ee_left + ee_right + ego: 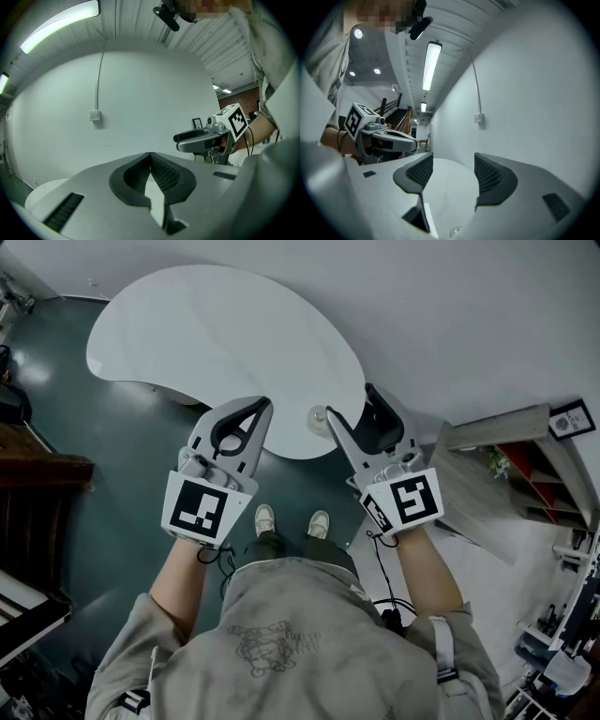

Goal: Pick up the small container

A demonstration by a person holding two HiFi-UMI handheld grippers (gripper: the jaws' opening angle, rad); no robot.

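The small round pale container (319,415) sits at the near edge of the white curved desk (216,334), just beside the right gripper (352,404), whose jaws stand apart and empty. The left gripper (263,403) is closed on nothing. The container is probably light and rigid, so grip it across its sides.

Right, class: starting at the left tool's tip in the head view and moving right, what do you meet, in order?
Left tool → small container → right tool → wooden shelf.
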